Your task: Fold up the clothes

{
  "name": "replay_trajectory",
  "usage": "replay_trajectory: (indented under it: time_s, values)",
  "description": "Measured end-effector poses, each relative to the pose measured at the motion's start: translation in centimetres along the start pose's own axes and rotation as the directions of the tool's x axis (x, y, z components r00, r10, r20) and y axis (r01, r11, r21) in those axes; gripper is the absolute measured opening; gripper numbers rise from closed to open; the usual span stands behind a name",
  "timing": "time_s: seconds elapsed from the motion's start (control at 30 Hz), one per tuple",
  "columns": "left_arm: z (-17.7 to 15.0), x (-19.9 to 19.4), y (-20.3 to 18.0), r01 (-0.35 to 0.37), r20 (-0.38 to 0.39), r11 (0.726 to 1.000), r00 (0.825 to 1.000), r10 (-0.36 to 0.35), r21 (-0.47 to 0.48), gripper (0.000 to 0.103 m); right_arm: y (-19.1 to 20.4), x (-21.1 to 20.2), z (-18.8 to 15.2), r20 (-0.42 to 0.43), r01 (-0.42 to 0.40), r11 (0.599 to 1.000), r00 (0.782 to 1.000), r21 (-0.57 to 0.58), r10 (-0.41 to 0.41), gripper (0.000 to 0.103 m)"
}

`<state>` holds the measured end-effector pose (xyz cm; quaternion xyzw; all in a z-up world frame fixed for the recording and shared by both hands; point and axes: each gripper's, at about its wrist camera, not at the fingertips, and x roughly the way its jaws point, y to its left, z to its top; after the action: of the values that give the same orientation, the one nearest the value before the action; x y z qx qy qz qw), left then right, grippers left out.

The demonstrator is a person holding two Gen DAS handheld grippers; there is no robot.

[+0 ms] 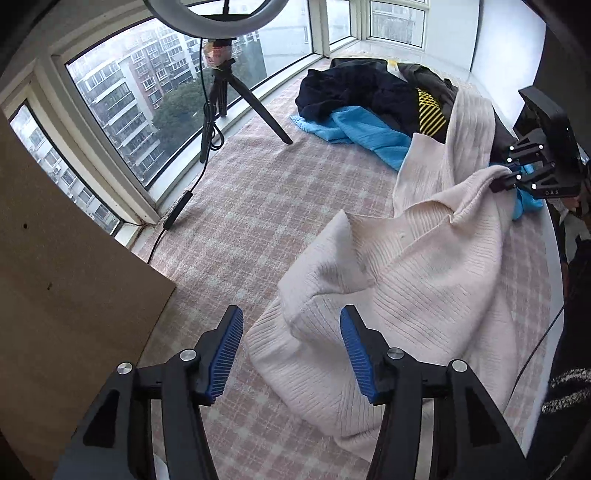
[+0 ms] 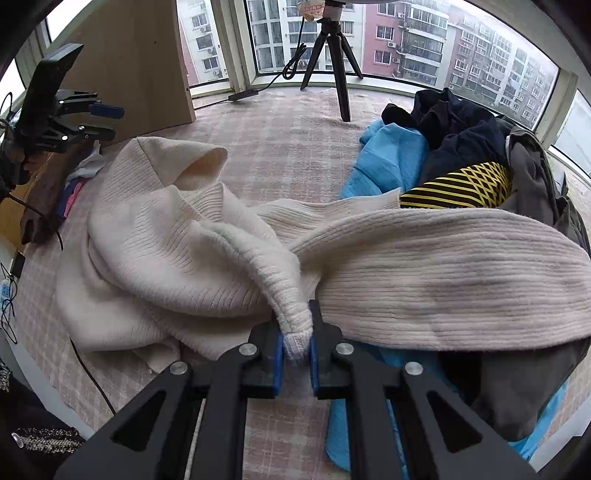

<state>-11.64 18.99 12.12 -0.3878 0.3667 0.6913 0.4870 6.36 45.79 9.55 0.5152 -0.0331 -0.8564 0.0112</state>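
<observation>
- The right gripper (image 2: 295,345) pinches a bunched edge of the cream sweater (image 2: 192,258), mid spreading.
- The left gripper (image 1: 291,350) stands open; a sweater fold just ahead likely needs grasping next.

Bay window (image 1: 122,110) wraps the far side, white frames, grey daylight, apartment blocks (image 2: 461,44) outside. Surface is covered with a pink plaid cloth (image 1: 258,206). Ring light (image 1: 216,16) on a black tripod (image 2: 330,62) stands by the glass, cable (image 1: 177,214) trailing to an inline switch. Brown board (image 1: 66,295) leans at the left.
</observation>
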Motion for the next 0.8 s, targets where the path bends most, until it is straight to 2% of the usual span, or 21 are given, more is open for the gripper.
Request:
replay_trajectory:
  time_s: [0.17, 0.2, 0.23, 0.27, 0.3, 0.37, 0.43, 0.53, 0.6, 0.67, 0.73, 0.8]
  values:
    - [1.0, 4.0, -0.8, 0.083, -0.093, 0.992, 0.993, -0.074, 0.093, 0.054, -0.4, 0.1, -0.2, -0.012, 0.005, 1.000, 1.000, 0.011, -0.005, 0.011]
    - [1.1, 4.8, -0.8, 0.100, -0.112, 0.990, 0.990, -0.089, 0.098, 0.048, -0.5, 0.2, -0.2, -0.016, 0.005, 1.000, 1.000, 0.014, -0.005, 0.011]
    - [1.2, 5.7, -0.7, 0.122, -0.133, 0.988, 0.985, -0.109, 0.097, 0.017, -0.5, 0.4, -0.2, -0.019, 0.007, 1.000, 1.000, 0.016, -0.006, 0.011]
    - [1.1, 6.2, -0.7, 0.134, -0.143, 0.987, 0.982, -0.120, 0.090, 0.004, -0.5, 0.5, -0.2, -0.022, 0.010, 1.000, 1.000, 0.017, -0.010, 0.011]
    - [1.1, 6.5, -0.7, 0.138, -0.145, 0.987, 0.981, -0.126, 0.080, 0.005, -0.5, 0.4, -0.2, -0.018, 0.010, 1.000, 1.000, 0.019, -0.010, 0.011]
    - [0.8, 5.3, -0.7, 0.123, -0.092, 0.991, 0.989, -0.118, 0.055, 0.005, -0.4, 0.1, -0.1, -0.007, 0.010, 1.000, 1.000, 0.023, -0.010, 0.011]
    - [0.7, 2.5, 0.3, 0.107, -0.013, 0.994, 0.994, -0.107, -0.024, 0.005, -0.7, -0.9, 0.3, 0.021, 0.003, 0.999, 1.000, 0.035, -0.004, 0.011]
    - [0.4, -4.1, 2.4, 0.045, 0.127, 0.987, 0.992, -0.025, -0.154, 0.005, -1.2, -3.9, 2.2, 0.100, -0.025, 0.998, 0.995, 0.060, 0.019, 0.010]
    - [0.3, -9.7, 3.6, -0.003, 0.220, 0.971, 0.974, 0.057, -0.238, 0.005, -1.1, -7.3, 4.3, 0.182, -0.024, 0.999, 0.983, 0.042, 0.016, 0.010]
    - [0.3, -15.4, 4.3, -0.043, 0.304, 0.952, 0.942, 0.139, -0.303, 0.005, -0.5, -11.6, 6.8, 0.284, -0.001, 1.000, 0.959, 0.001, 0.000, 0.010]
    - [0.1, -21.4, 4.0, -0.101, 0.370, 0.934, 0.899, 0.233, -0.343, 0.005, 0.4, -16.5, 9.1, 0.386, 0.017, 0.999, 0.922, -0.039, 0.000, 0.010]
    - [-0.3, -26.9, 2.9, -0.156, 0.425, 0.912, 0.846, 0.321, -0.378, 0.005, 1.4, -21.4, 11.0, 0.481, 0.031, 0.997, 0.877, -0.074, 0.008, 0.010]
